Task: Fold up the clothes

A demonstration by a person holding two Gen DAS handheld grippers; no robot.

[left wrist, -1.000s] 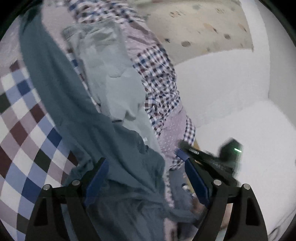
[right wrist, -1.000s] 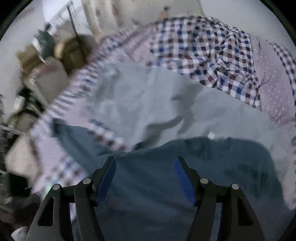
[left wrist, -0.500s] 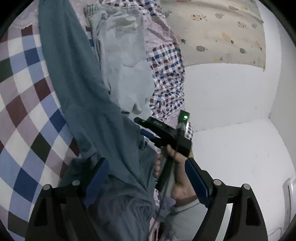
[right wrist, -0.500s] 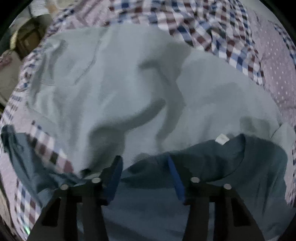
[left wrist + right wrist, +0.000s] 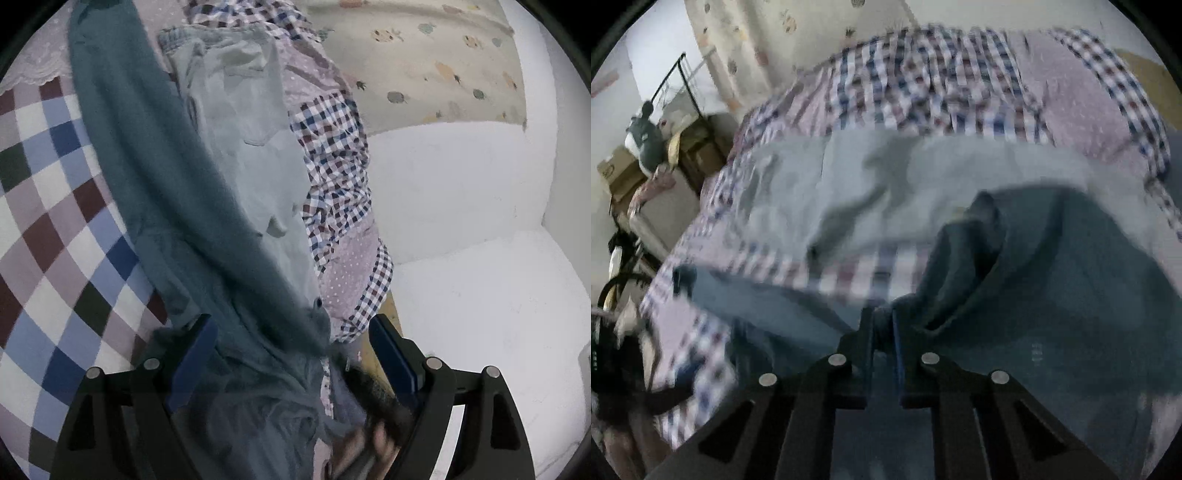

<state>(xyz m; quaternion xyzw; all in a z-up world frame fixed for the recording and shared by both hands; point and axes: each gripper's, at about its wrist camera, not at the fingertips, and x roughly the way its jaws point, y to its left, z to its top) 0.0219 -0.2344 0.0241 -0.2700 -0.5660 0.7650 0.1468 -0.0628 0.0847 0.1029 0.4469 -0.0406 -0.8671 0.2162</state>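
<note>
**Right gripper pinches the teal shirt on the bed**

The right gripper [image 5: 882, 328] has just been closing, and its jaws now stand nearly together with a bunched fold of the teal shirt [image 5: 1052, 295] clamped between the blue pads. In the right wrist view the fabric rises in a ridge from the pinch toward one o'clock, and a sleeve of the same shirt trails away toward nine o'clock. Beyond it, toward twelve o'clock, lies a pale grey garment [image 5: 886, 184], spread flat and touching the shirt's upper edge. Both rest on a bed with a checked cover [image 5: 923, 85] in blue, maroon and white (the picture is blurred, so finer detail is lost).

The left gripper [image 5: 291, 354] stands wide open, its pads clear of the cloth on either side. In its view the teal shirt [image 5: 147, 166] runs as a long band from eleven o'clock down between the jaws, with the pale grey garment [image 5: 251, 140] just beside it toward one o'clock. A hand [image 5: 365, 446] shows blurred near five o'clock, low between the jaws. A white wall [image 5: 461, 203] fills the three o'clock side.
</note>
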